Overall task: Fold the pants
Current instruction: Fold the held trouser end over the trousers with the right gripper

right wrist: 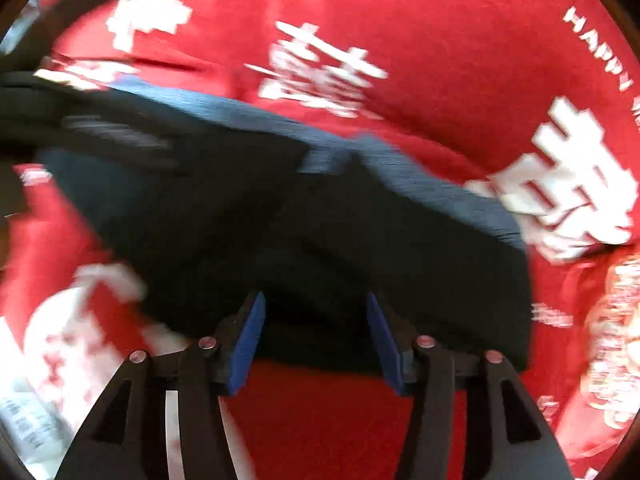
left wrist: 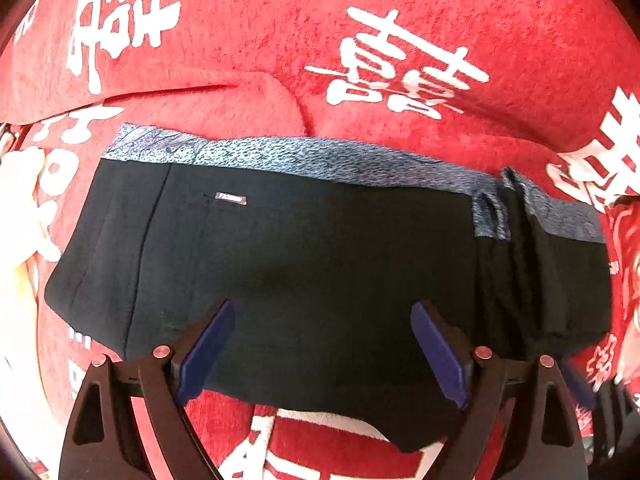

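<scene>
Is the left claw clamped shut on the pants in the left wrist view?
No. The left claw stands wide open above the dark pants, its blue pads apart and pinching no fabric.

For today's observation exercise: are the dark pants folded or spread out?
Folded. The pants lie as a compact rectangle on the red cloth, patterned waistband along one edge.

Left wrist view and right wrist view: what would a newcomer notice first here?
First, the dark folded pants lying across the middle, their blue patterned waistband along the far edge. Under them spreads a bright red cloth with large white characters. At the bottom, blue-padded fingers stand apart above the pants.
</scene>
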The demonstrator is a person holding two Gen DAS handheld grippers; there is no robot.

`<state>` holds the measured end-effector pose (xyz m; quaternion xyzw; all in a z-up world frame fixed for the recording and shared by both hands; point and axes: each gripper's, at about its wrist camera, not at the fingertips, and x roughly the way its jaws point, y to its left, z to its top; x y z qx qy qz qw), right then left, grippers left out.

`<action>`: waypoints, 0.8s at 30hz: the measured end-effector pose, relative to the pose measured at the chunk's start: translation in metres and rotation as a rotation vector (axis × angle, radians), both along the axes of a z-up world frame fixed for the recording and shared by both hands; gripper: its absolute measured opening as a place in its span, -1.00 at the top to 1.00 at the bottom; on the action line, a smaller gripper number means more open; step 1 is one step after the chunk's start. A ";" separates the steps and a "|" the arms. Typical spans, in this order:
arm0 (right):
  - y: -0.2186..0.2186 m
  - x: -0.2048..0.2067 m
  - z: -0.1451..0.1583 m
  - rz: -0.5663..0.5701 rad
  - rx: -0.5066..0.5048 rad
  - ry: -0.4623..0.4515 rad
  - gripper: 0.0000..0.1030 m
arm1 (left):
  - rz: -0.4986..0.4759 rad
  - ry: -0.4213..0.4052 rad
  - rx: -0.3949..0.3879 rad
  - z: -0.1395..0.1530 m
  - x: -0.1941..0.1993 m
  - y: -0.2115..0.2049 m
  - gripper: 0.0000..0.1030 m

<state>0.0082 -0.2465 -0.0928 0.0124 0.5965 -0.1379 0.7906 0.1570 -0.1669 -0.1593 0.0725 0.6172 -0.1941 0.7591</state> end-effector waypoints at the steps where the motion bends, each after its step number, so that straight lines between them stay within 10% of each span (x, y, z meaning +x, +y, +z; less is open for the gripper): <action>1: -0.004 -0.008 0.009 -0.011 0.091 -0.034 -0.12 | -0.016 0.004 -0.017 0.004 -0.002 -0.003 -0.76; 12: -0.161 -0.086 -0.015 -0.704 0.865 -0.324 -0.12 | -0.189 0.106 -0.185 0.027 -0.021 -0.089 -0.76; 22: -0.188 -0.100 -0.053 -0.913 1.032 -0.425 -0.10 | -0.263 0.159 -0.115 -0.005 -0.027 -0.129 -0.11; 24: -0.195 -0.102 -0.065 -0.973 1.086 -0.424 0.47 | -0.253 0.162 -0.120 -0.007 -0.027 -0.128 -0.06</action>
